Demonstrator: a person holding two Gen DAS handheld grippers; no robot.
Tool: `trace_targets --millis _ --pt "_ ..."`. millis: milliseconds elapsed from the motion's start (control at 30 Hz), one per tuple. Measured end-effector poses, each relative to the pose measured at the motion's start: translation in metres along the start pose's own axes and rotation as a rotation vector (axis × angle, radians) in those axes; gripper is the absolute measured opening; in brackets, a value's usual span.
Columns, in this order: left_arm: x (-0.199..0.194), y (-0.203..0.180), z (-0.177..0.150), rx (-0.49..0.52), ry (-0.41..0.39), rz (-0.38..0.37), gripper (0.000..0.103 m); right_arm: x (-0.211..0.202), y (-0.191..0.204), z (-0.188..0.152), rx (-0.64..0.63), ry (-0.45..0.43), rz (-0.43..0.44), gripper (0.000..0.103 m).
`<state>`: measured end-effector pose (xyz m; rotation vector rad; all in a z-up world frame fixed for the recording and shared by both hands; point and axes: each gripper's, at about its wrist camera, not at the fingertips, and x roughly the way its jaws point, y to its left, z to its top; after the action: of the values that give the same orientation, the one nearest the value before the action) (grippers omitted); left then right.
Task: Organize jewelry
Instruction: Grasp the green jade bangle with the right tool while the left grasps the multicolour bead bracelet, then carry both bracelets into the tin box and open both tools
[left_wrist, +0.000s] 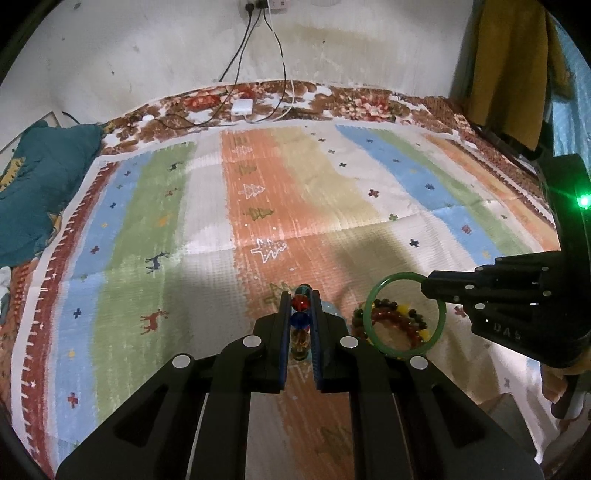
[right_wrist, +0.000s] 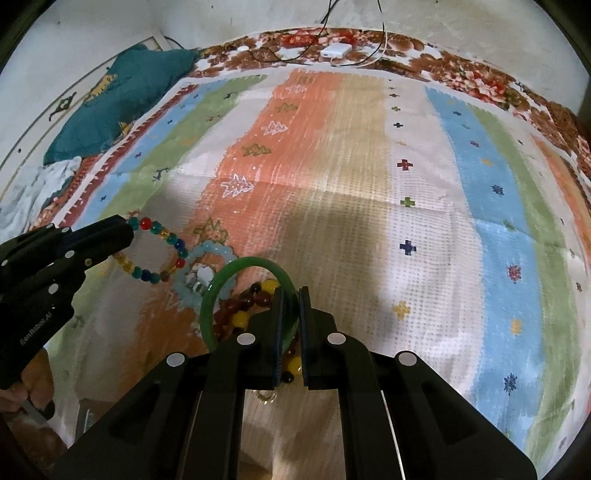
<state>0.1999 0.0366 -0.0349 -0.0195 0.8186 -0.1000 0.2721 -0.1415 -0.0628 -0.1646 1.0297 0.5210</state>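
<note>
A striped blanket (left_wrist: 332, 192) with tree and cross motifs covers the bed, against a stained white wall (left_wrist: 147, 48). The left gripper (left_wrist: 300, 295) pinches a multicoloured bead bracelet (right_wrist: 162, 251); the right gripper (right_wrist: 290, 295) clamps a green bangle (right_wrist: 218, 291), above a dark red bracelet (left_wrist: 395, 319).

You face a striped blanket (left_wrist: 332, 192) on the bed | stained white wall (left_wrist: 147, 48) behind it | teal pillow (left_wrist: 40, 184) at its left edge | mustard cloth (left_wrist: 513, 62) hanging at its right

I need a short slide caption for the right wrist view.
Right gripper holds green bangle; left gripper holds colourful bead bracelet above striped blanket.
</note>
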Motion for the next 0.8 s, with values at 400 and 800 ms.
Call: trace_targets --millis 400,800 --pt "-0.027 -0.006 -0.01 -0.015 -0.03 0.013 0.009 -0.037 0.008 -0.011 -0.021 -0.05 -0.011 0.008" --pt "-0.055 -0.018 -0.022 -0.041 -0.057 -0.019 0.009 -0.066 0.016 -0.025 -0.032 -0.095 0.003 0.008"
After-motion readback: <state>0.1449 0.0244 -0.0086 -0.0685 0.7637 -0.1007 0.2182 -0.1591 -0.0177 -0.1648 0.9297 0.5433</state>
